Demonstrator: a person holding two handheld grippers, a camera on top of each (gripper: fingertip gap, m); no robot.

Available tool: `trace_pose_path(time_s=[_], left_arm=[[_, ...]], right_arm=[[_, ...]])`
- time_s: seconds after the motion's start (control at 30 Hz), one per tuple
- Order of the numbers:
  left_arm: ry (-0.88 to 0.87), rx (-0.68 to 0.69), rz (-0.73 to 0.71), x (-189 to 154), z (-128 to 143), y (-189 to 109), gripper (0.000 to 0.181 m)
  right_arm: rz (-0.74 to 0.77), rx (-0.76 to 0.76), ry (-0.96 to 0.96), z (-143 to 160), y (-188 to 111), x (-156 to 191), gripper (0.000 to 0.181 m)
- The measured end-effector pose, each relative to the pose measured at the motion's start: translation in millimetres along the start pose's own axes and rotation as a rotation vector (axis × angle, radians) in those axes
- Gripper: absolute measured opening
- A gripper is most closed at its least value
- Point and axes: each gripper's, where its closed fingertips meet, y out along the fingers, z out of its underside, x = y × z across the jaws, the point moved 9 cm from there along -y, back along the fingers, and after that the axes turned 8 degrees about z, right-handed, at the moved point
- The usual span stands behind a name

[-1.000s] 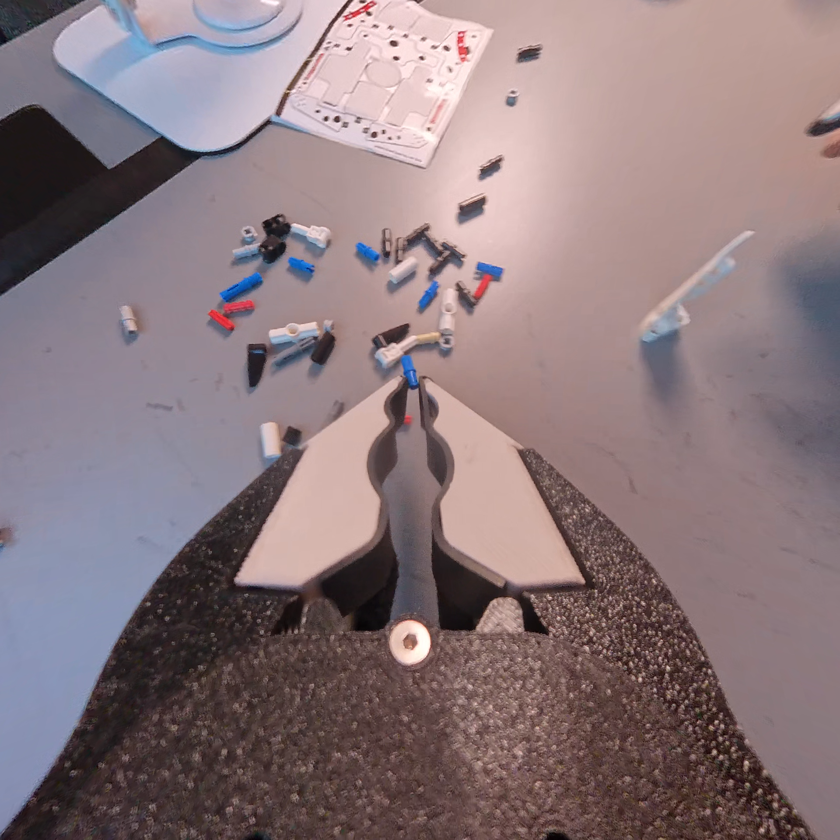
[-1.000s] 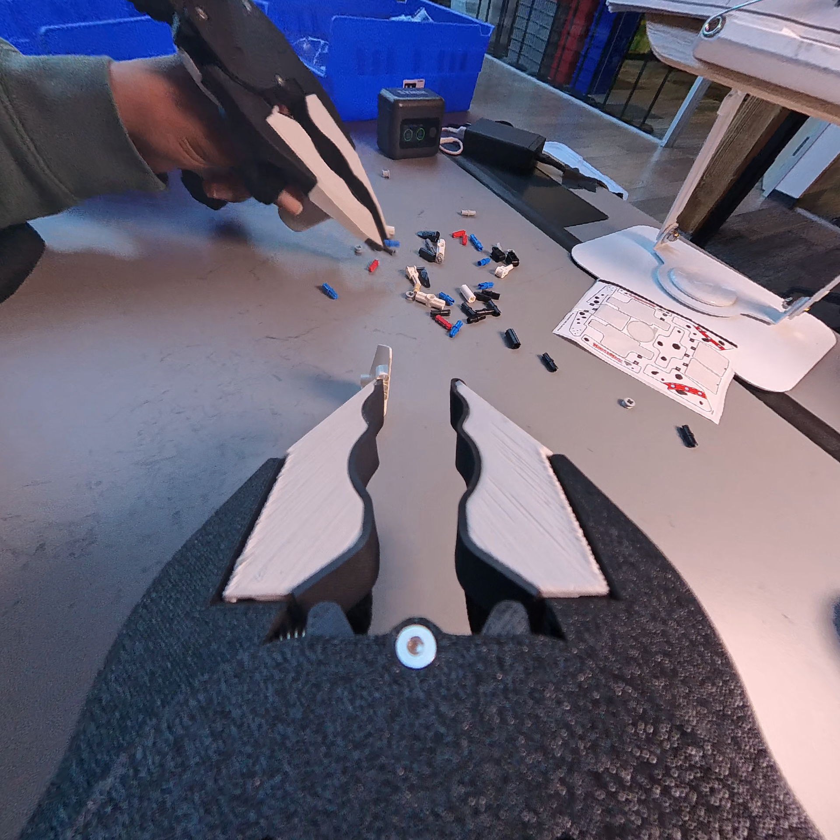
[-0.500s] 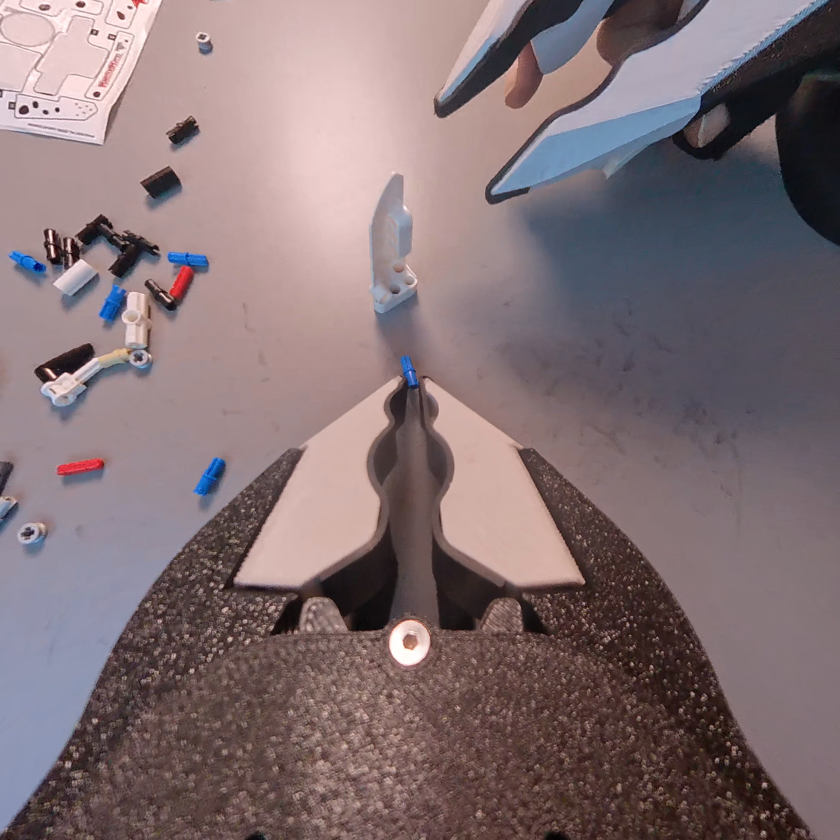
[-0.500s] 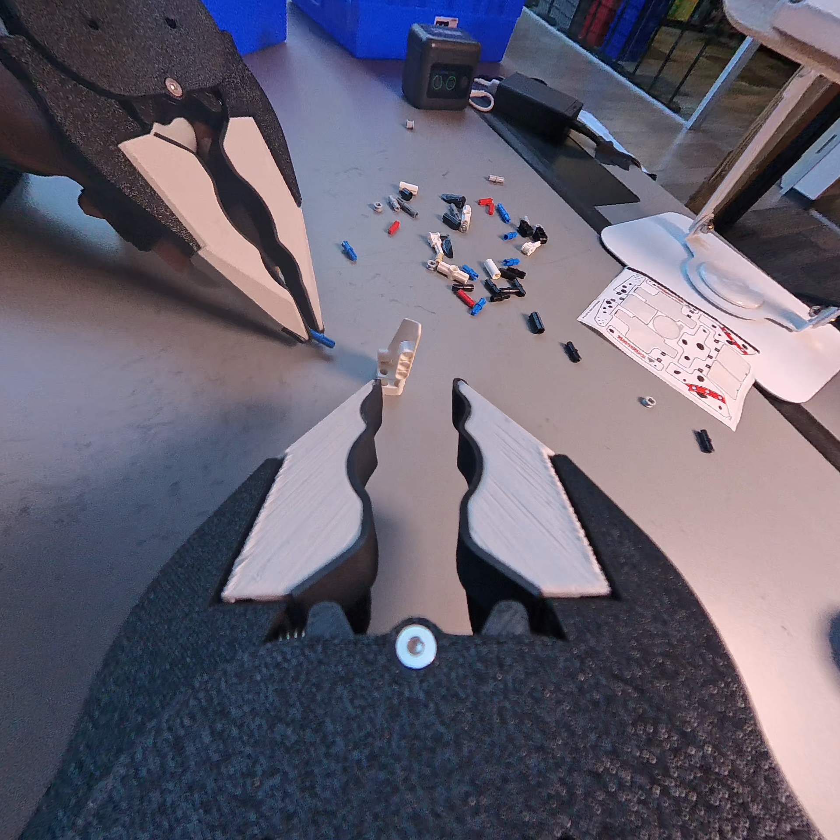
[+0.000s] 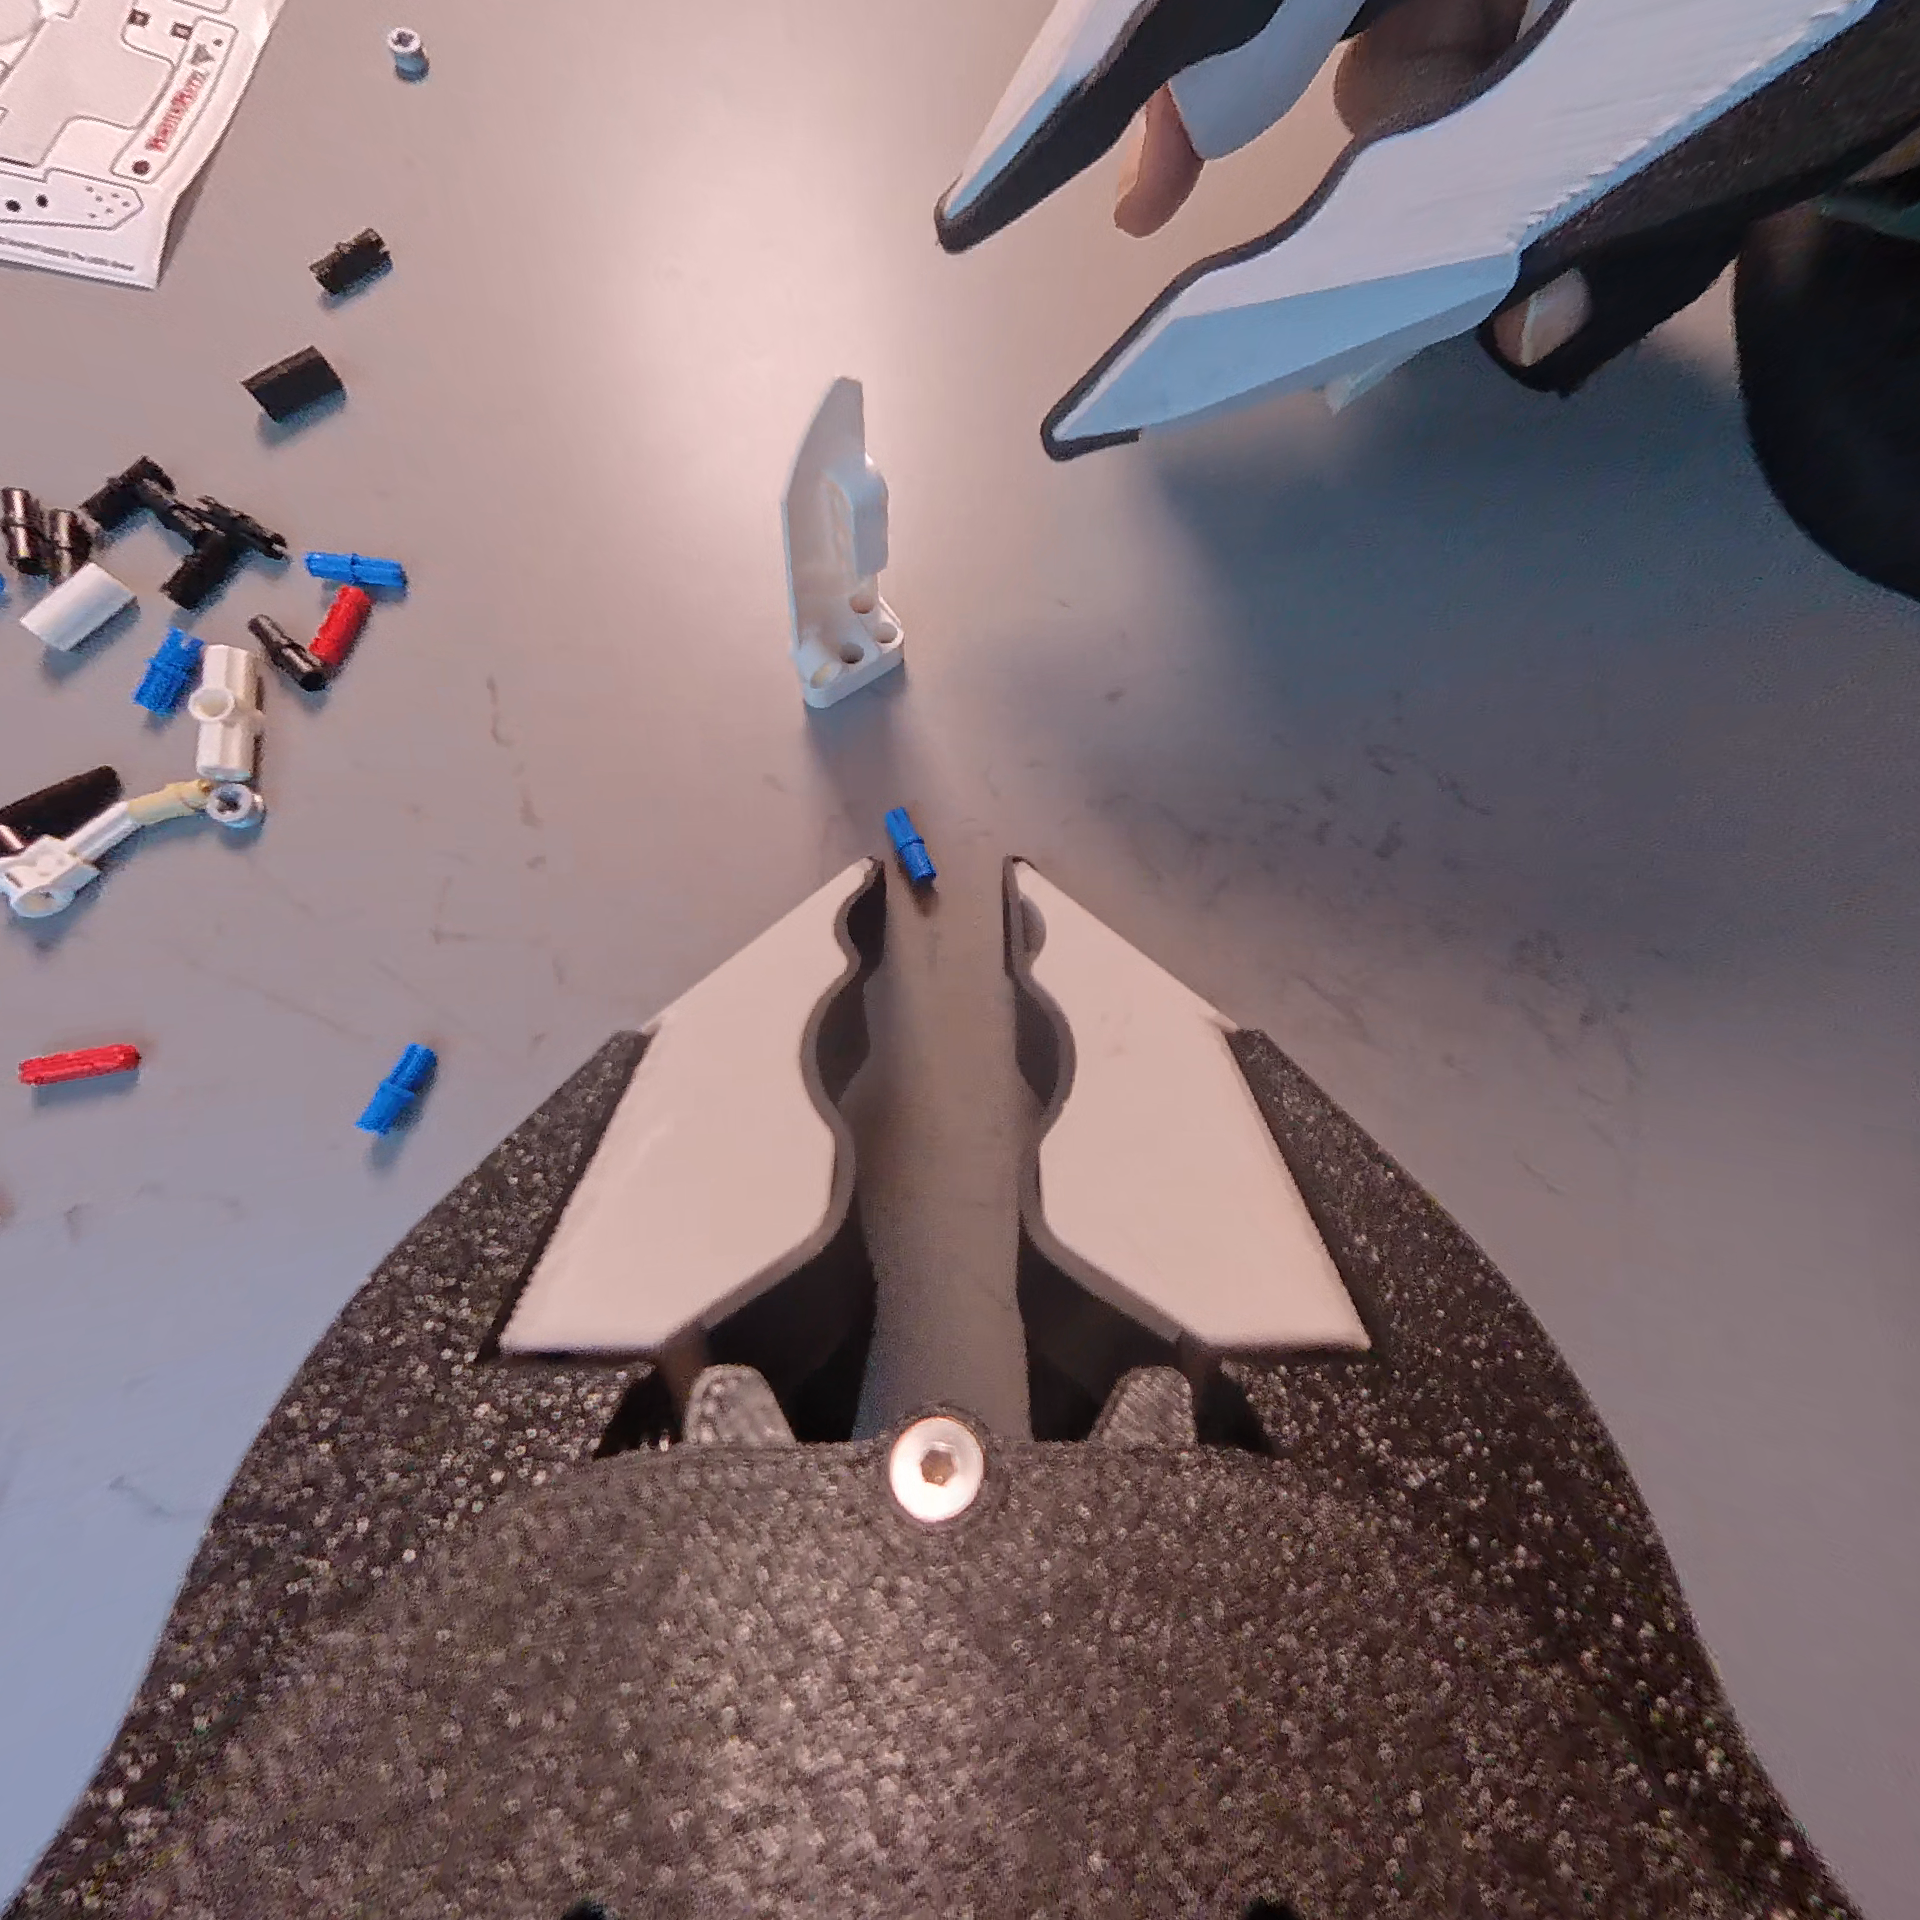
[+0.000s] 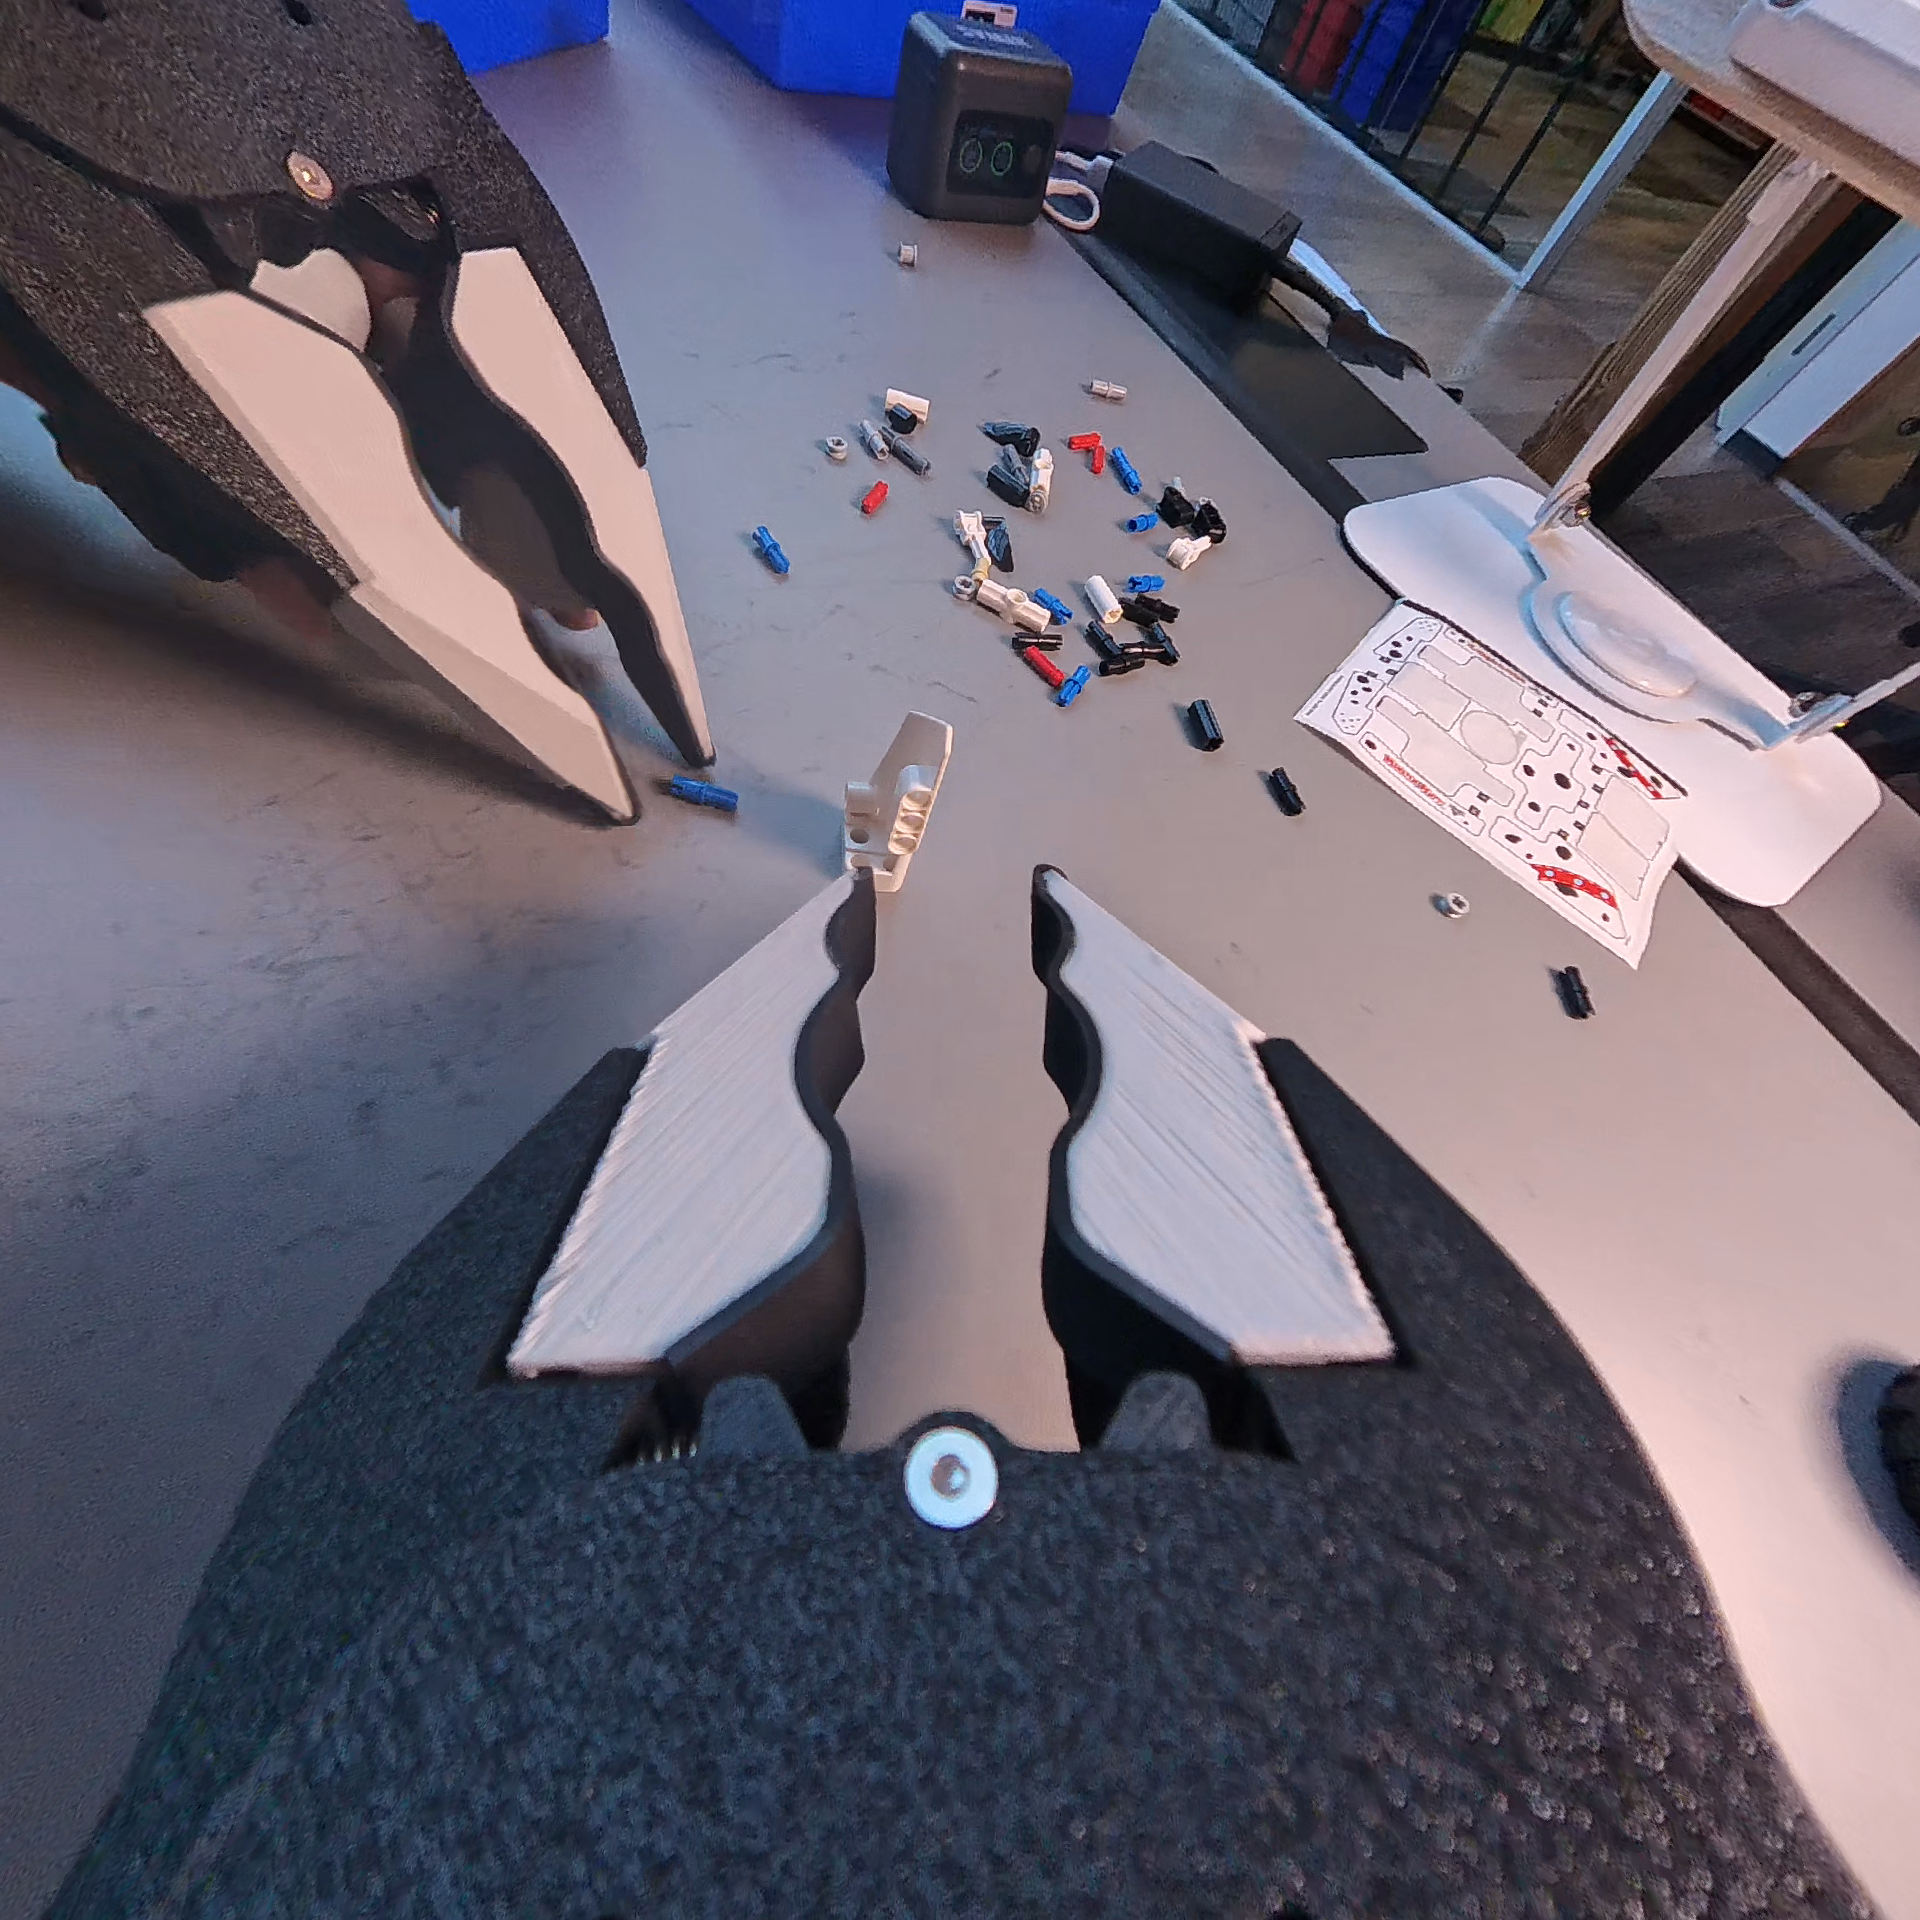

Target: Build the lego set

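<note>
Left wrist view has the left gripper (image 5: 943, 862) with its jaws apart, and one blue pin (image 5: 911, 846) lying loose on the grey table (image 5: 1455, 935) right at the gap between the tips, not pinched by anything. Just past it stands one white panel piece (image 5: 844, 582), upright on its holed end. Over to the left is the loose pile: I count three more blue pins, two red ones, a bunch of black connectors and a few white bits, though the pile runs off the edge so no full count there. One sticker sheet (image 5: 104, 114) sits top left.

From the right wrist view, the right gripper (image 6: 954, 878) is spread apart too, holding nothing, with its left tip just beside the white panel piece (image 6: 899, 805). The left gripper (image 6: 665, 784) comes down on the far side with the blue pin (image 6: 703, 793) lying on the table just off its tips. Farther back: one black cube-shaped device (image 6: 977, 130), one black power brick (image 6: 1195, 223), one white lamp base (image 6: 1621, 644).
</note>
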Motion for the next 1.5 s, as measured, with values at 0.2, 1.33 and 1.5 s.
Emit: trace_pose_path(time_s=[0.2, 1.33, 1.5], left_arm=[[-0.071, -0.172, 0.088, 14.9, -4.9, -22.4, 0.026], [-0.014, -0.246, -0.019, 21.7, -8.9, -21.9, 0.027], [0.132, -0.269, -0.009, 24.6, -26.0, -14.0, 0.037]], right_arm=[[0.012, 0.002, -0.006, 0.1, -0.1, 0.7, 0.029], [0.063, 0.185, -0.203, -11.7, 49.4, 23.9, 0.000], [0.071, 0.153, -0.247, -19.6, 50.0, 33.7, 0.000]])
